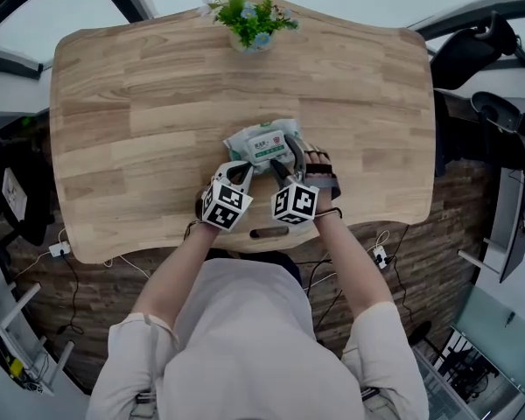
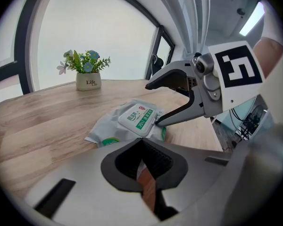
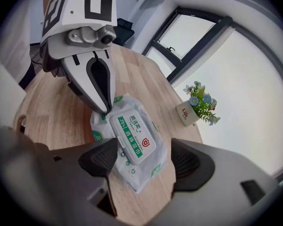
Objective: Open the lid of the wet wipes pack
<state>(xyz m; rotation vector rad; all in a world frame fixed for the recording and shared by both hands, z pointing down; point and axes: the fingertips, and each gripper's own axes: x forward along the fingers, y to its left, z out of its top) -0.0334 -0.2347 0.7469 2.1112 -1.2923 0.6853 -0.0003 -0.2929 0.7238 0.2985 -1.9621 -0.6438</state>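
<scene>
The person's arms (image 1: 354, 265) are reaching over the table (image 1: 140, 103) to the wet wipes pack (image 3: 146, 173) near its front edge. The left gripper (image 3: 103, 108) is closed and empty, probably pinning the pack down. The right gripper (image 2: 152, 103) is gaping wide, one jaw touching the edge of the lid (image 3: 134, 138), likely to flip it.

A light wooden table (image 1: 114, 103) with rounded corners carries two things. A small potted plant (image 1: 249, 20) with blue and white flowers stands at the middle of its far edge. The wet wipes pack (image 1: 264, 145) lies flat, lid upward, well apart from the potted plant, on its near side.
</scene>
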